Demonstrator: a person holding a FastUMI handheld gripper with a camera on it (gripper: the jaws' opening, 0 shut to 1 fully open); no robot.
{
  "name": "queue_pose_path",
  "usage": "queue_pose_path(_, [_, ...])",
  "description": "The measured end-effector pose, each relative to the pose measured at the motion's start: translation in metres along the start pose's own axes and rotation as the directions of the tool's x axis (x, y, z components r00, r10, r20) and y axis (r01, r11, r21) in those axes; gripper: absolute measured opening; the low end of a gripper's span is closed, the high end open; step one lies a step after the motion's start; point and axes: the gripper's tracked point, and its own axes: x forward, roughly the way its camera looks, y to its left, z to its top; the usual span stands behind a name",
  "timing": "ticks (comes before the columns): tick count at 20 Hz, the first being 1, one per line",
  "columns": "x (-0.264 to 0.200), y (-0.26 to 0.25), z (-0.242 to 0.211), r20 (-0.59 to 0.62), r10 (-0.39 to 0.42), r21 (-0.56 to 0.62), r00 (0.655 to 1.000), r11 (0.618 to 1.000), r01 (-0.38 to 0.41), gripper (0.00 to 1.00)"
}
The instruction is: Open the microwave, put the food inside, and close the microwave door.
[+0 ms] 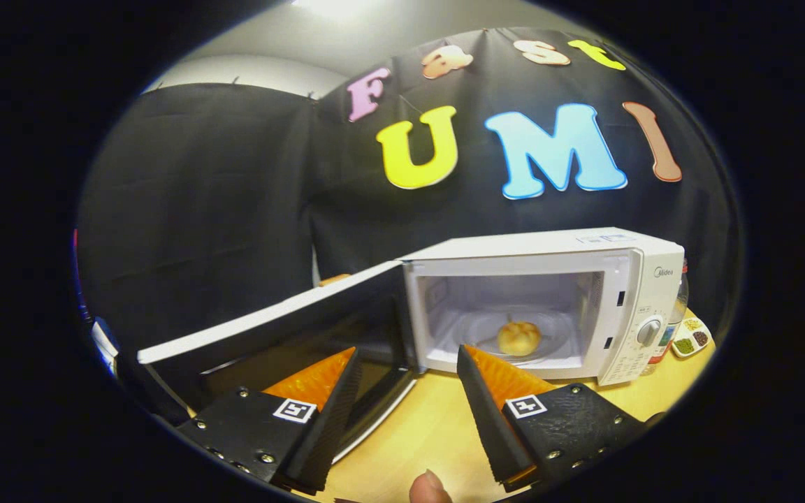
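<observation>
From the claw's own camera, we see the claw (408,374) with its two fingers spread wide apart, nothing between them but bare wooden worktop (423,426). It grips nothing.

Beyond the fingertips stands the white microwave (549,300), resting on the worktop with its door (270,335) swung fully open — the door reaches out toward the left finger (318,381), whose tip overlaps the door's dark inner window in our view; we cannot tell whether the two touch. The right finger (497,381) points at the lower front edge of the oven's open cavity, and again contact cannot be judged from here.

Inside the cavity, on the glass turntable (556,334), sits the food (518,337) — a small round, golden bun-like piece, upright and roughly centred on the plate. It lies just ahead of the right fingertip and a little farther in, well inside the oven rather than on the sill.

On the microwave's far-right panel we make out a round dial (648,332). Past that side of the oven, further right of the claw, a small divided dish (690,338) with green and dark contents lies on the worktop, and a bottle (675,314) stands partly hidden behind the oven's corner.

Below the fingers, close to the camera, a fingertip (429,487) of the person holding the claw pokes into sight.
</observation>
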Motion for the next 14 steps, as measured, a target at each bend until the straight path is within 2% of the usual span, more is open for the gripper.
queue_pose_path(3, [-0.048,0.059,0.014,0.083,0.145,-0.012,0.986,0.989,-0.145,0.84])
queue_pose_path(7, [-0.091,0.123,0.01,0.075,0.286,-0.048,0.955,0.958,-0.283,0.84])
queue_pose_path(11, [-0.1,0.173,0.002,0.07,0.338,-0.082,0.938,0.94,-0.332,0.83])
queue_pose_path(14, [-0.092,0.204,-0.021,0.03,0.351,-0.163,0.936,0.926,-0.342,0.82])
